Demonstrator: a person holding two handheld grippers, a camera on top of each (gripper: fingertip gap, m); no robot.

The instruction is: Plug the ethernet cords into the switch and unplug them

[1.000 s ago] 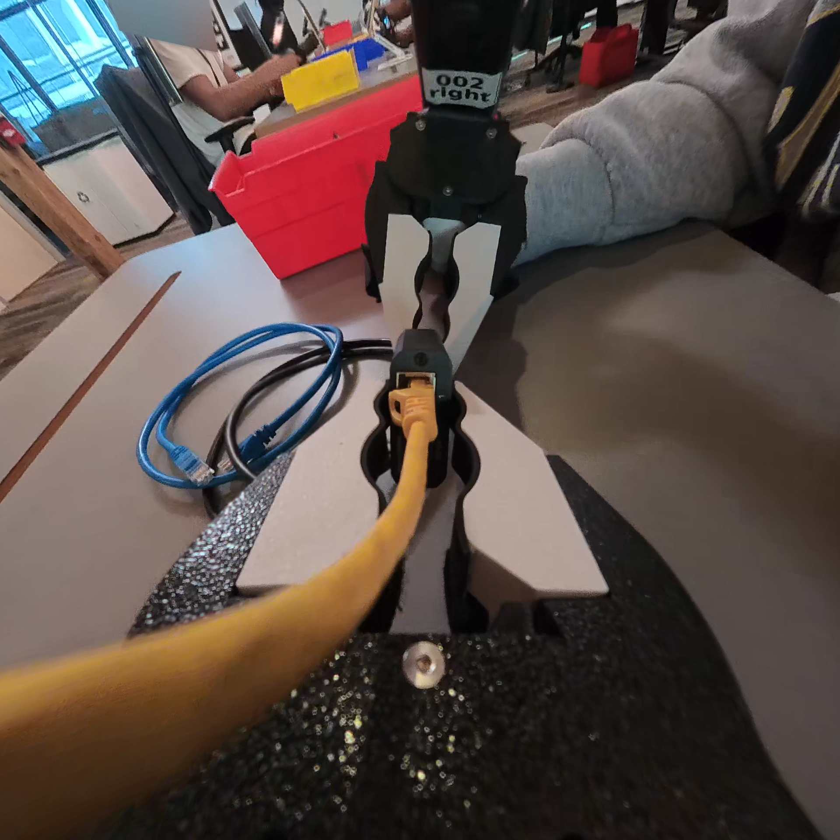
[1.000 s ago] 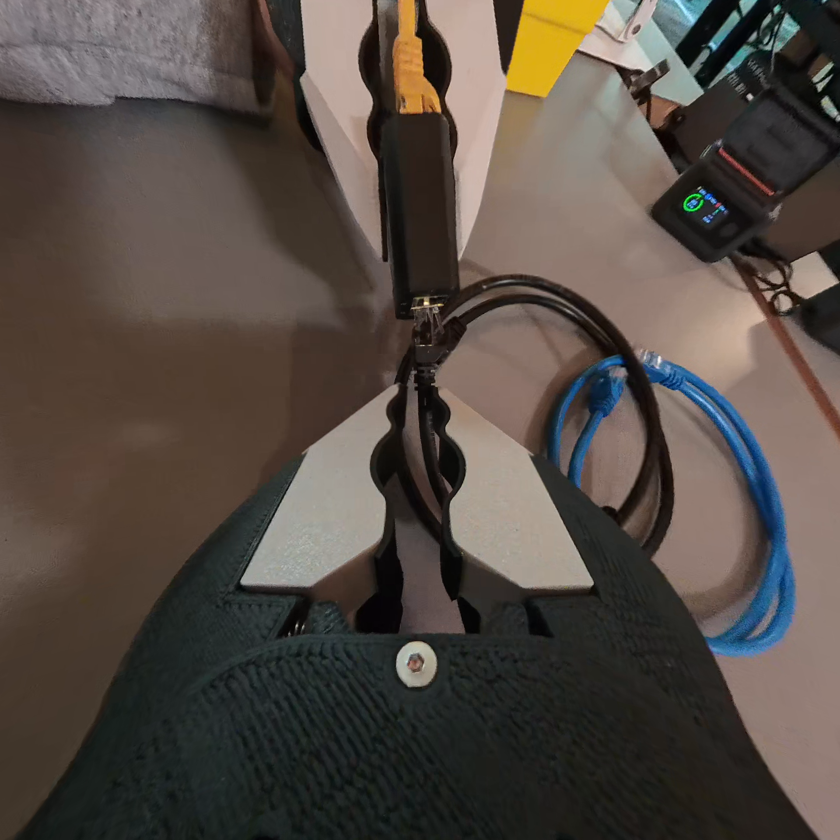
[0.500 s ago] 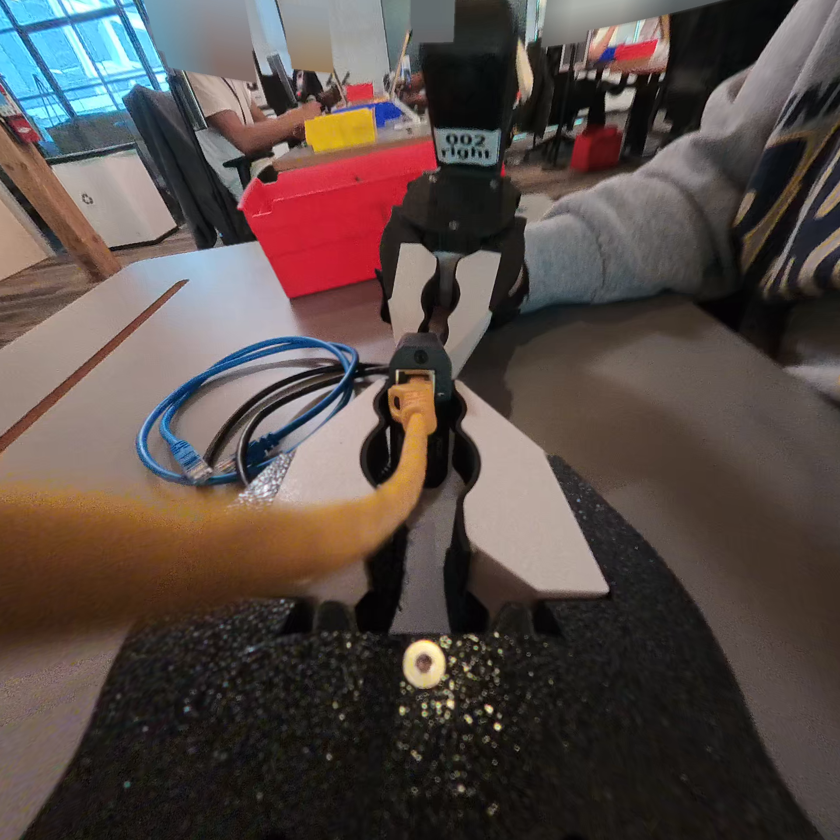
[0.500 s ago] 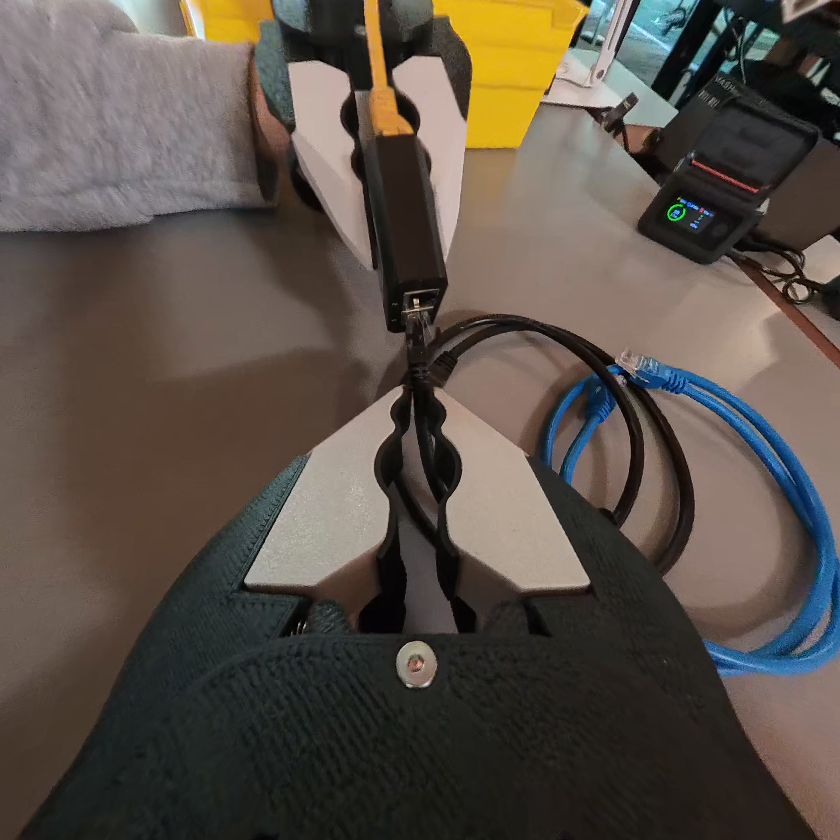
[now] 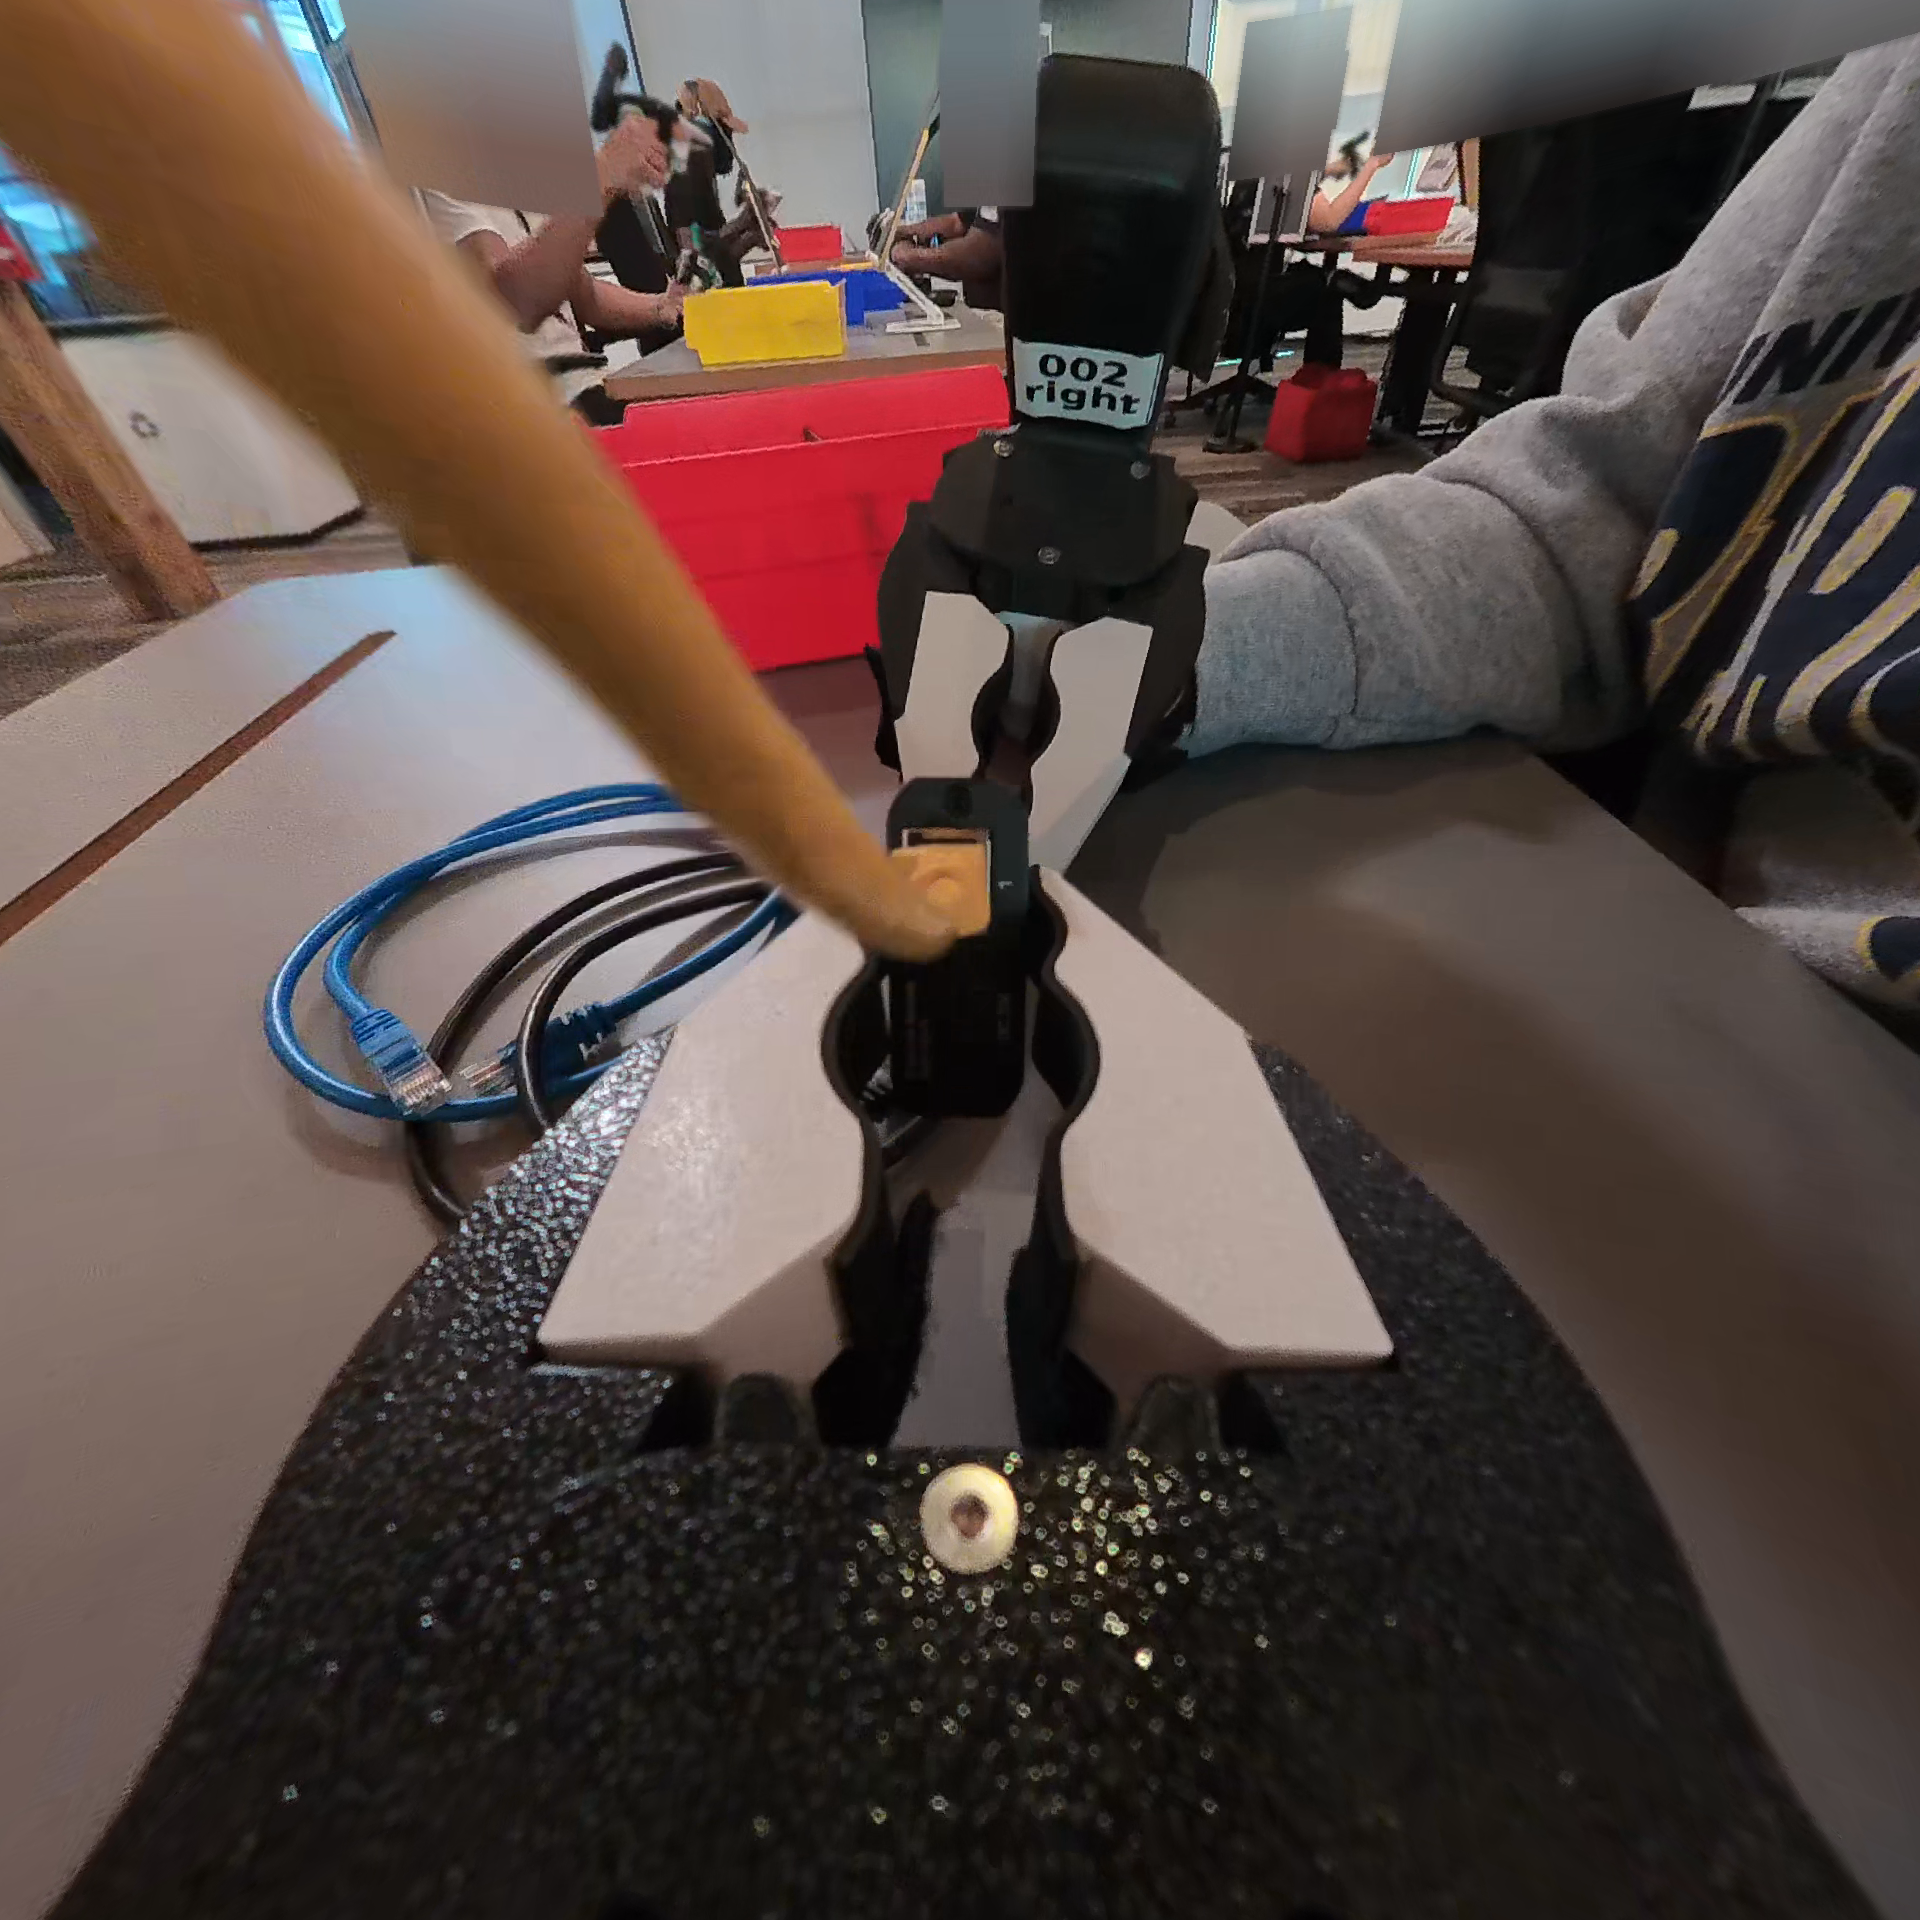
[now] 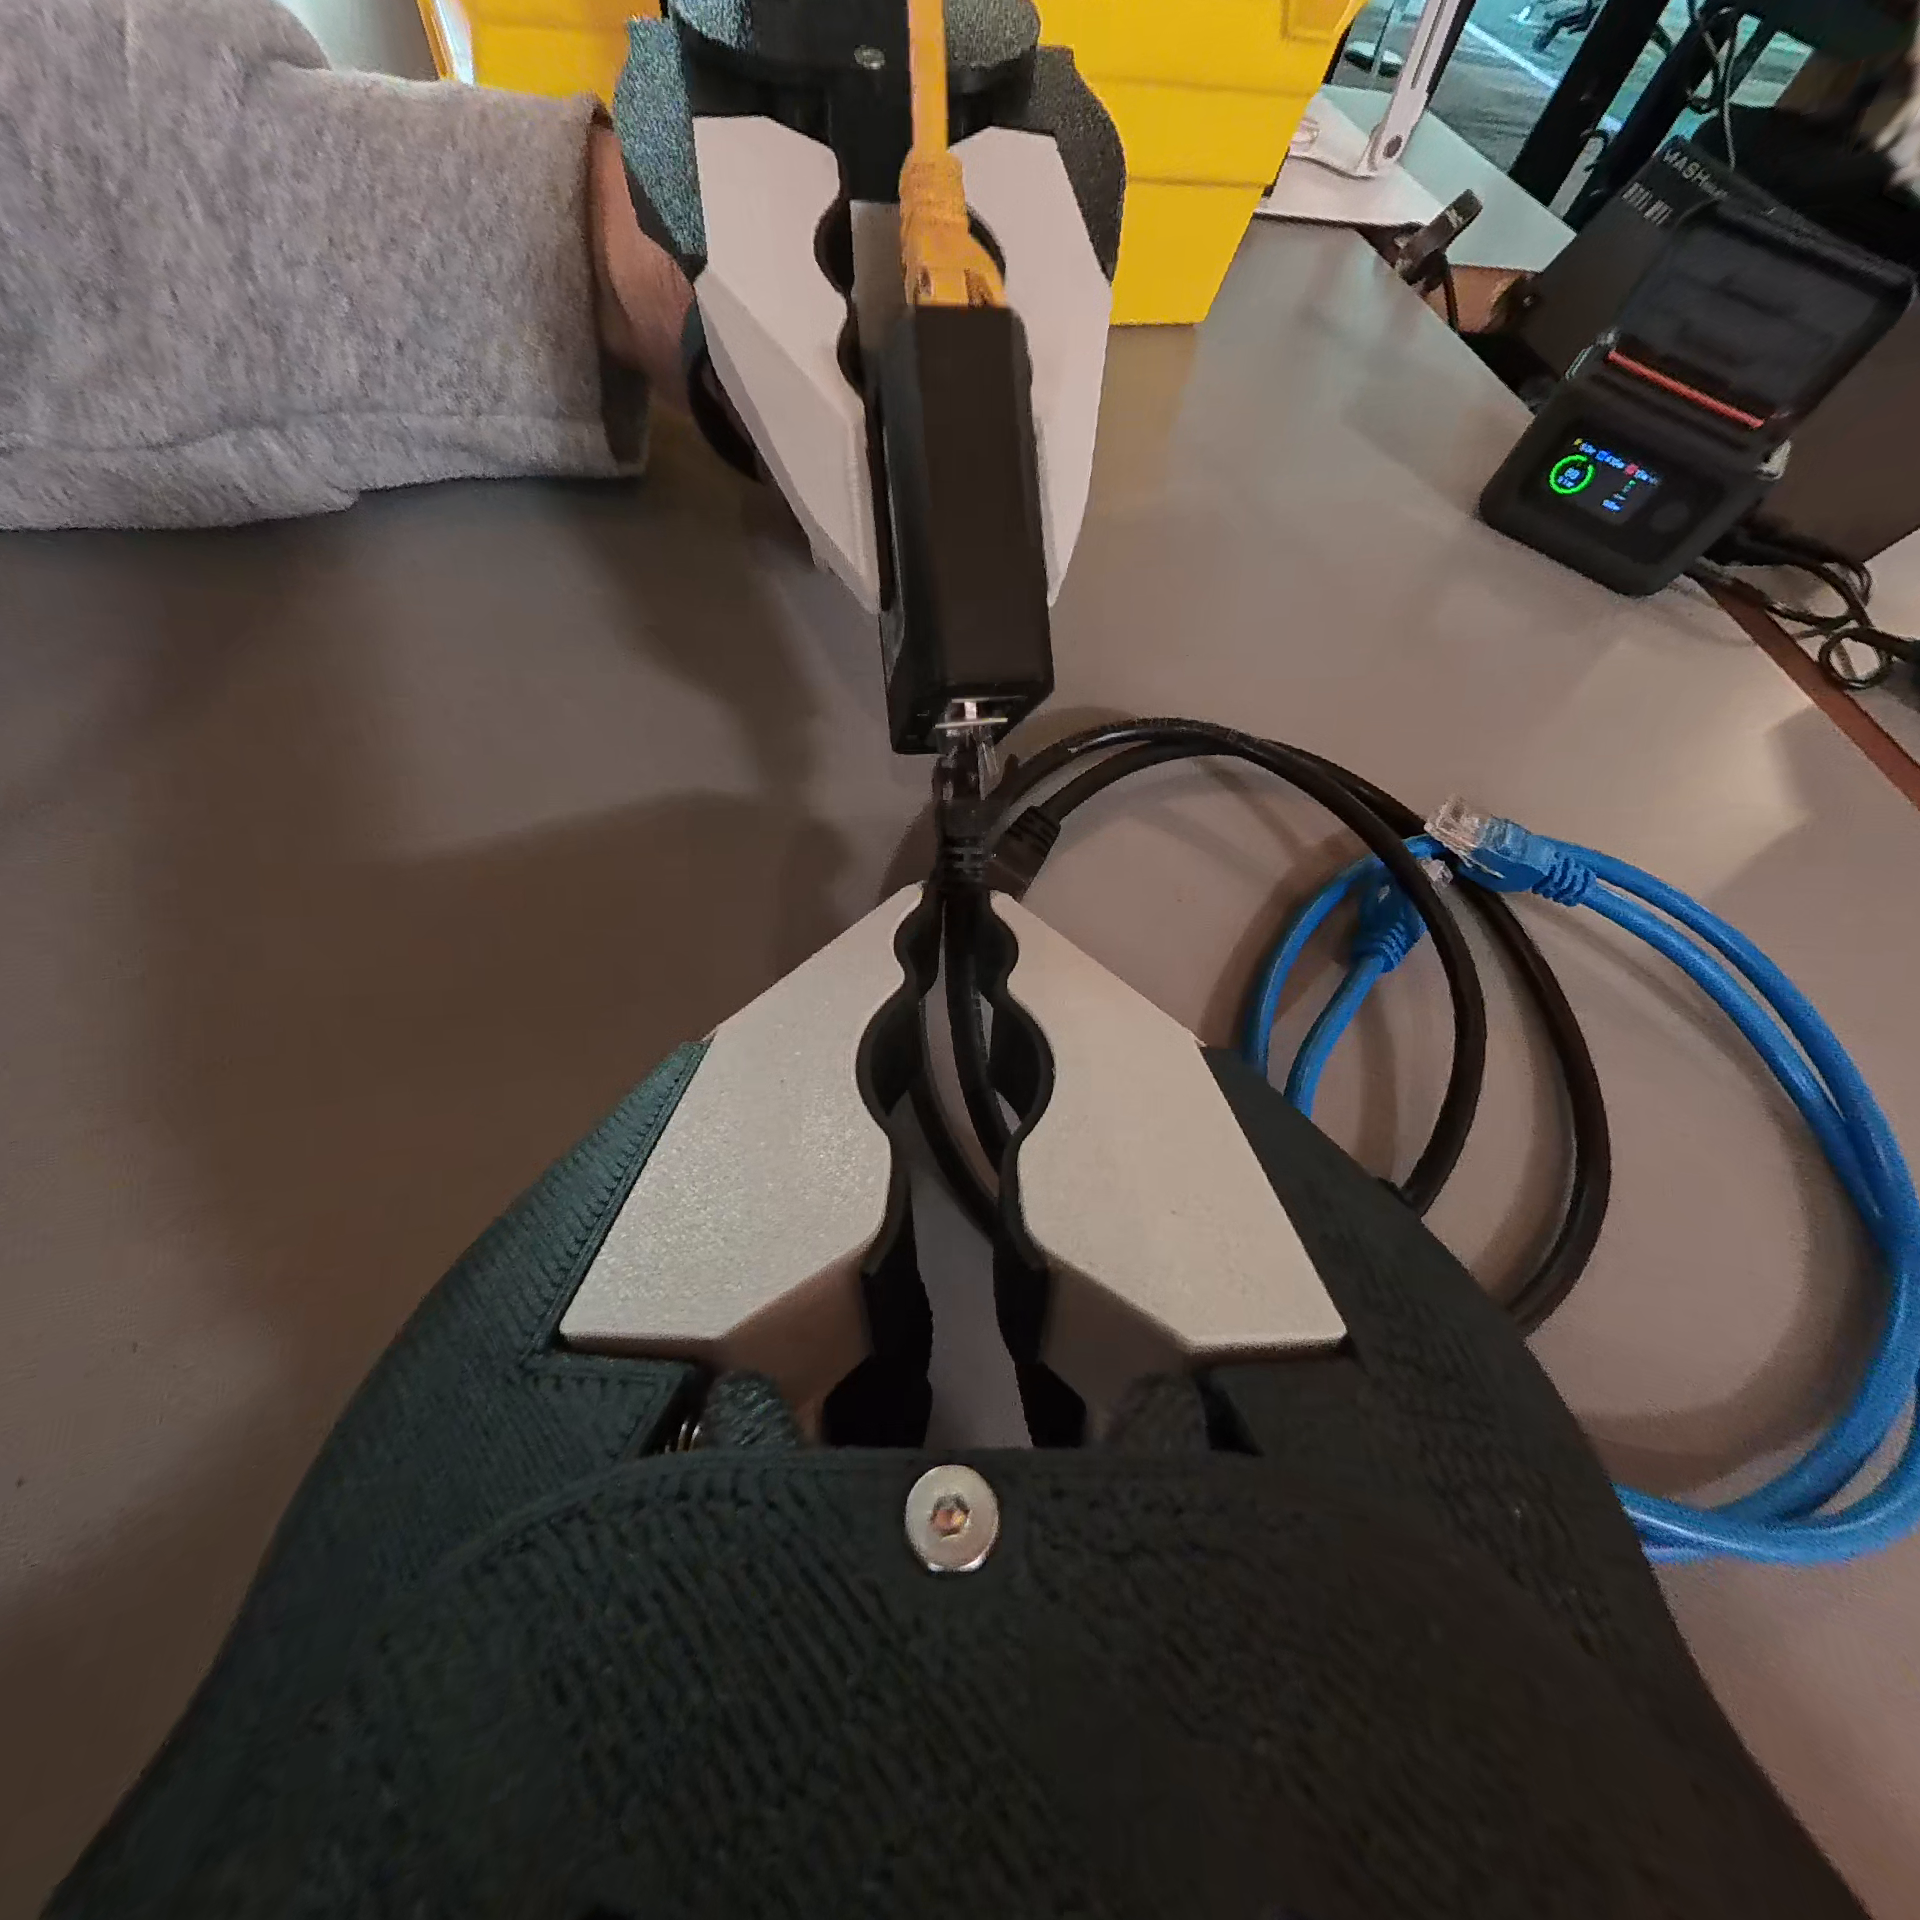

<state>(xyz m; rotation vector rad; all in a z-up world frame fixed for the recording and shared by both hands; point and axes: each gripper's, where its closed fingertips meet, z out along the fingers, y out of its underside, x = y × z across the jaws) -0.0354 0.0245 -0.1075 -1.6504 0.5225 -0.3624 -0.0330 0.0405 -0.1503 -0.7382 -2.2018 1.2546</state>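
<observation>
The left tongs (image 5: 961, 997) pinch the black switch (image 6: 961, 520), held above the desk (image 6: 416, 779). A yellow cord (image 6: 940, 234) is plugged into the switch's end nearest them. The right tongs (image 6: 961, 935) are pressed on a black cord (image 6: 1403, 862), its plug at the switch's opposite port. A blue cord (image 6: 1714, 1039) lies coiled beside the black one.

Two hand-held grippers face each other, tip to tip

Left hand-held gripper (image 5: 961, 1023) clamps a black box; right hand-held gripper (image 6: 961, 935) pinches a black cord; grey-sleeved forearms (image 5: 1455, 613) rest low.
</observation>
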